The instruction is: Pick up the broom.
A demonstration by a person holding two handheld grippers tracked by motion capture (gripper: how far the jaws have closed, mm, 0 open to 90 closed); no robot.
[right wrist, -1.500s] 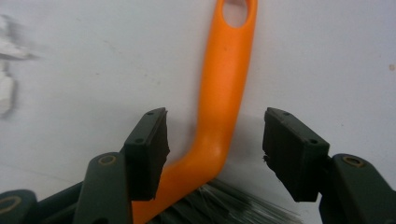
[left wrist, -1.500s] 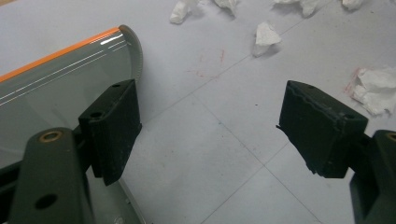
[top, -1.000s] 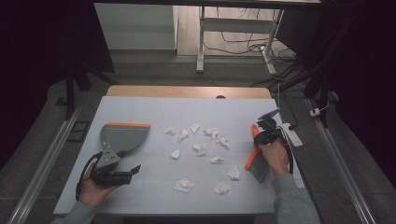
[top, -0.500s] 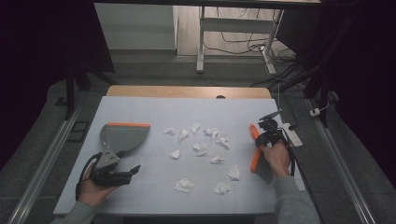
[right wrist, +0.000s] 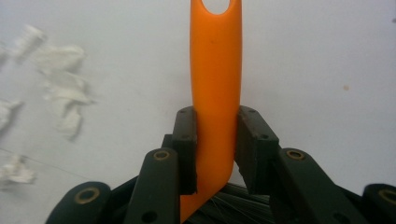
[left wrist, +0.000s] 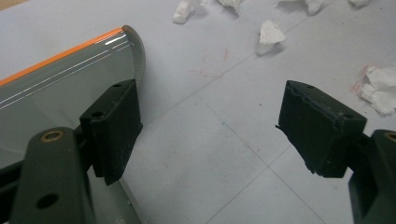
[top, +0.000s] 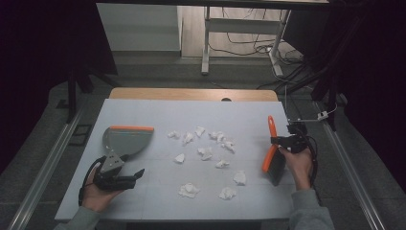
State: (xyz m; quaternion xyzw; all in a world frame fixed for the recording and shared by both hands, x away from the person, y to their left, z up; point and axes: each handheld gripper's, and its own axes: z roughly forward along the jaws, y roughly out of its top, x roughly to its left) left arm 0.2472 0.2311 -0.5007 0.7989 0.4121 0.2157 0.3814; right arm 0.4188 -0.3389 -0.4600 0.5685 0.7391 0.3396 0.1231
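Observation:
A grey dustpan (top: 125, 139) with an orange lip lies at the table's left. My left gripper (top: 136, 173) rests just in front of it, open; in the left gripper view (left wrist: 212, 133) only bare table lies between the jaws, and the dustpan (left wrist: 56, 88) sits under the left jaw. My right gripper (top: 283, 142) is at the table's right, shut on the orange handle (right wrist: 215, 70) of a hand brush (top: 271, 152), whose dark bristles point toward the person. Several crumpled white paper wads (top: 206, 152) lie scattered between the dustpan and the brush.
The table is a pale grey board (top: 153, 110) with a wooden strip along its far edge. More wads (left wrist: 270, 33) lie ahead of the left gripper, and others (right wrist: 65, 100) to the left of the brush handle. A metal rail (top: 354, 187) runs along the floor on the right.
My right gripper has carried the brush a little to the right and toward the near edge. The left gripper and the dustpan have stayed put.

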